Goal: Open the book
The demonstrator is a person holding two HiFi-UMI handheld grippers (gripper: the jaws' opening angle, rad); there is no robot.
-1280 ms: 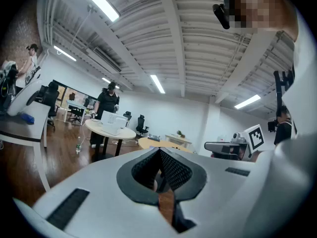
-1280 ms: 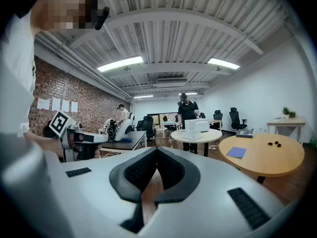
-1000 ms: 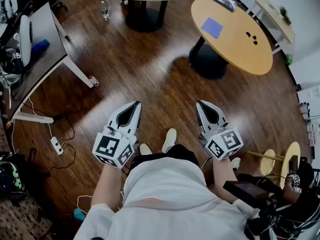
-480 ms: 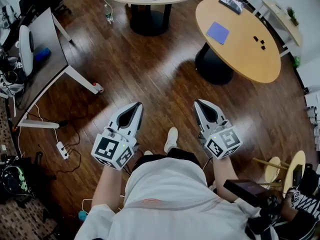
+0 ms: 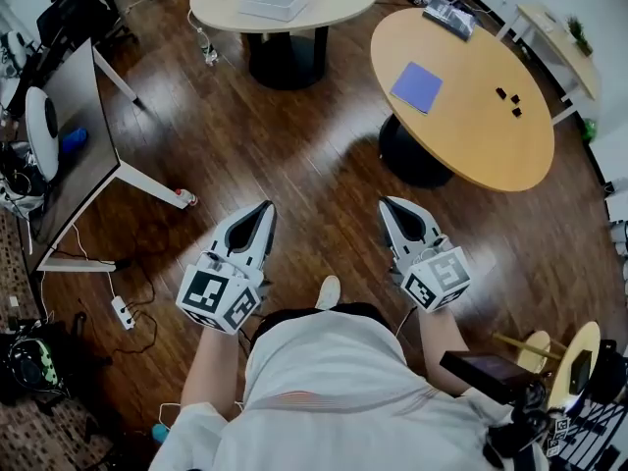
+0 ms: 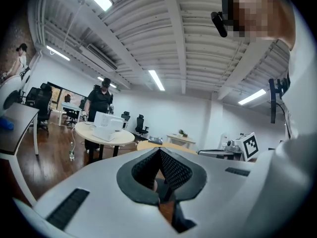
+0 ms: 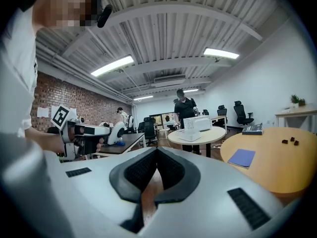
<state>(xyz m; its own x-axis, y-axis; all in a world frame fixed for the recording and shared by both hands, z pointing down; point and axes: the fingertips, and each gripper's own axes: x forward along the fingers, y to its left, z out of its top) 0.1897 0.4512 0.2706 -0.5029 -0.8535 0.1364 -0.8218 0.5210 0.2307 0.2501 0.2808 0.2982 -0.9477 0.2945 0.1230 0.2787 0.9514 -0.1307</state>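
A thin blue book (image 5: 416, 86) lies shut on the round wooden table (image 5: 481, 126) at the upper right of the head view; in the right gripper view the book (image 7: 242, 158) shows at the right on that table (image 7: 277, 170). My left gripper (image 5: 265, 208) and right gripper (image 5: 386, 205) hang over the floor in front of the person's body, far short of the table. Both have their jaws closed tip to tip with nothing between them. The left gripper view shows the left gripper (image 6: 159, 150) pointing level across the room.
A white round table (image 5: 294, 3) with a white box stands at the top middle. A grey desk (image 5: 74, 135) with a fan is at the left, cables and a power strip (image 5: 123, 312) below it. Small black pieces (image 5: 508, 94) lie on the wooden table. People stand in the distance.
The view has shifted as the person steps forward; the tables sit lower and nearer in the frame. Both grippers hold the same pose in front of the body.
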